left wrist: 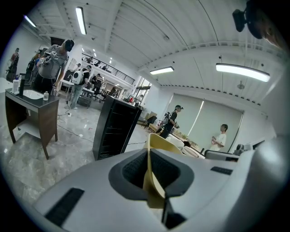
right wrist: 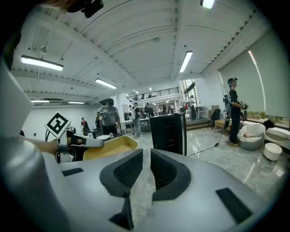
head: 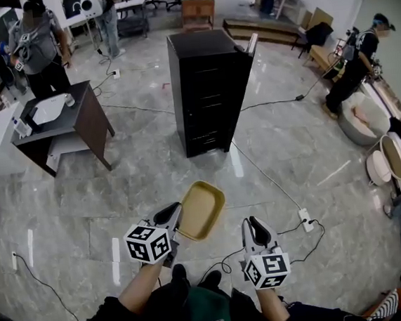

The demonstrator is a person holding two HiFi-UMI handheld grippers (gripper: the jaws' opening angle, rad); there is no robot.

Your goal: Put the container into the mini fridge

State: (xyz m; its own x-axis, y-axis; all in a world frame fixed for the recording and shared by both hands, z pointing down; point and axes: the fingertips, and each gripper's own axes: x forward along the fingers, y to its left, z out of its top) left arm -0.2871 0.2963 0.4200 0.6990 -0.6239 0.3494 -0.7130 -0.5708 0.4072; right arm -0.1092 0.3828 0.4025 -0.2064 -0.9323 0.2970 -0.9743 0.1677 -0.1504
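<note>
Polished grey marble floor (head: 152, 175) fills the head view of an open workroom. The tall black mini fridge (head: 211, 92) stands on it well ahead of me, with a dark wooden desk (head: 63, 127) off to its left. My left gripper (head: 174, 215) holds the shallow yellow plastic container (head: 200, 209) by its near rim, up off the floor and well apart from the fridge. My right gripper (head: 253, 225) hangs just beside it on the right, not touching it.

Left gripper view: my jaws are clamped on the container's thin yellow wall, which runs edge-on between the dark pads. The fridge rises beyond them, a little to the left.

Right gripper view: my jaws are drawn almost together, leaving only a narrow slit with nothing in it. The container and the left gripper gripping it show at the left. The fridge stands nearly straight ahead across the glossy floor.
</note>
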